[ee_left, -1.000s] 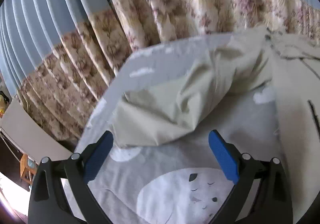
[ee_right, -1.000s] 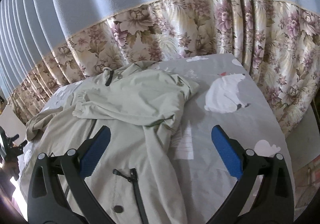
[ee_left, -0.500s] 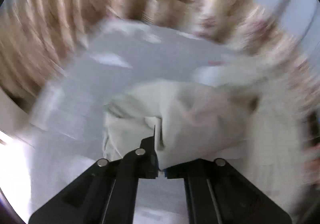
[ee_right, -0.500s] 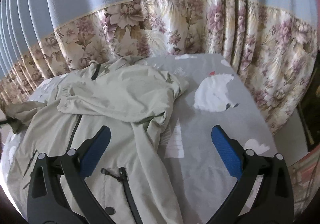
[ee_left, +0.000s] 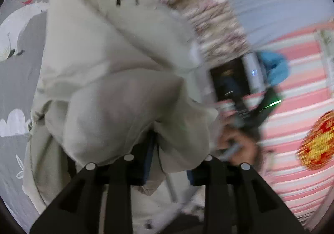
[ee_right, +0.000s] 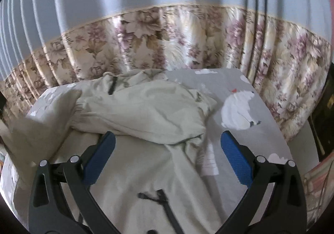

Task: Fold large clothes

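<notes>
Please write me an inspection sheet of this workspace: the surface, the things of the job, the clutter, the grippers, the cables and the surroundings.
Surface: grey bedsheet printed with a white bear and clouds.
Job's things: beige jacket lying rumpled on the sheet, dark zipper visible; one part of it is lifted at the left.
Clutter: nothing seen.
Grippers: left gripper shut on a bunch of jacket fabric; right gripper open above the jacket, holding nothing.
Cables: nothing seen.
Surroundings: curtain, blue above and floral below, behind the bed; person in a pink striped top shows in the blurred left wrist view.
</notes>
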Demonstrator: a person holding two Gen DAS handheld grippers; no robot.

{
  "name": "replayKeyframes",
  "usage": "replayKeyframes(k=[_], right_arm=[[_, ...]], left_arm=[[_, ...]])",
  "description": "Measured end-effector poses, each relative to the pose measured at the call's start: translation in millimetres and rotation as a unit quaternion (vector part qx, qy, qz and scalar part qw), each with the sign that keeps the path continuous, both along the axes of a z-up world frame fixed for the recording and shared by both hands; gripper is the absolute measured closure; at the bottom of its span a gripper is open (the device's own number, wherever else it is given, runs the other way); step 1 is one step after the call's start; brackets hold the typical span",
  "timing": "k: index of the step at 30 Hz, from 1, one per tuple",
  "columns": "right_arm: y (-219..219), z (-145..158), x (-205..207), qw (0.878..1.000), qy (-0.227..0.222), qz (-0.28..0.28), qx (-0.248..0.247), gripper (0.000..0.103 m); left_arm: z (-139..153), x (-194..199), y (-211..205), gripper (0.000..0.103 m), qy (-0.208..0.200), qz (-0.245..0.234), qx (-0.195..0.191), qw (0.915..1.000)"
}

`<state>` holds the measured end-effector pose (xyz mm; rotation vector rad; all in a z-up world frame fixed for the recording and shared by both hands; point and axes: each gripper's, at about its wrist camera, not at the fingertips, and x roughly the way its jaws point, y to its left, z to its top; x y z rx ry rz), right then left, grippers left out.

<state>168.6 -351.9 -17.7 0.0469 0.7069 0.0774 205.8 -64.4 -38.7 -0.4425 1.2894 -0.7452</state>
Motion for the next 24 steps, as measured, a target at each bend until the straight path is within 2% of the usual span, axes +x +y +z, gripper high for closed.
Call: replayKeyframes(k=[1, 2, 3, 4, 6, 7, 9, 10, 11, 12, 13, 14, 15, 17, 18, 19, 21, 24], right_arm=[[5, -3, -5, 1.000, 0.005, 0.004, 0.001, 0.003], [10, -8, -9, 1.000, 0.010, 0.008, 0.001, 0.003], [15, -12, -13, 1.000, 0.016, 0.016, -0.001, 0.003], [19, -17, -18, 1.000, 0.020, 0.022, -0.006, 0.003], [26, -26, -27, 0.999, 0.027, 0.025, -0.020, 0.003], [30, -32, -32, 0.999, 0.032, 0.026, -0.021, 0.003], [33, -39, -41, 0.999, 0.039, 0.024, 0.002, 0.003], [35, -40, -47, 0.999, 0.040, 0.022, 0.020, 0.003], [39, -41, -51, 0.998, 0.041, 0.024, 0.036, 0.003], [49, -43, -60, 0.996, 0.044, 0.035, 0.065, 0.003], [58, -45, -67, 0.994, 0.045, 0.046, 0.082, 0.003], [71, -47, -75, 0.992, 0.046, 0.061, 0.099, 0.003], [85, -50, -83, 0.990, 0.049, 0.076, 0.113, 0.003], [125, -58, -99, 0.982, 0.061, 0.120, 0.135, 0.003], [138, -59, -104, 0.979, 0.060, 0.134, 0.139, 0.003], [162, -62, -111, 0.976, 0.058, 0.162, 0.132, 0.003], [189, -62, -118, 0.976, 0.045, 0.181, 0.109, 0.003], [226, -59, -125, 0.973, 0.009, 0.216, 0.082, 0.003]], left_arm=[[-1, -4, 1, 0.072, -0.026, 0.010, 0.037, 0.9989], [1, -7, 4, 0.066, -0.064, 0.026, 0.088, 0.9937], [5, -12, 7, 0.038, -0.110, 0.046, 0.142, 0.9825], [13, -25, 13, 0.017, -0.175, 0.078, 0.210, 0.9588], [24, -47, 22, 0.016, -0.254, 0.112, 0.281, 0.9188], [26, -57, 26, 0.016, -0.264, 0.118, 0.283, 0.9143], [31, -72, 40, 0.016, -0.275, 0.138, 0.262, 0.9149], [36, -83, 46, 0.016, -0.290, 0.153, 0.267, 0.9064], [41, -92, 51, 0.016, -0.308, 0.170, 0.283, 0.8925], [43, -95, 51, 0.016, -0.320, 0.181, 0.291, 0.8832], [46, -100, 53, 0.014, -0.343, 0.205, 0.312, 0.8618], [47, -103, 59, 0.013, -0.352, 0.223, 0.323, 0.8500], [46, -104, 66, 0.012, -0.351, 0.231, 0.321, 0.8487], [44, -109, 84, 0.012, -0.326, 0.256, 0.271, 0.8687], [45, -114, 89, 0.012, -0.321, 0.262, 0.256, 0.8734], [47, -115, 92, 0.012, -0.318, 0.267, 0.249, 0.8750], [50, -116, 93, 0.012, -0.318, 0.271, 0.249, 0.8740], [55, -117, 98, 0.012, -0.307, 0.271, 0.221, 0.8851]])
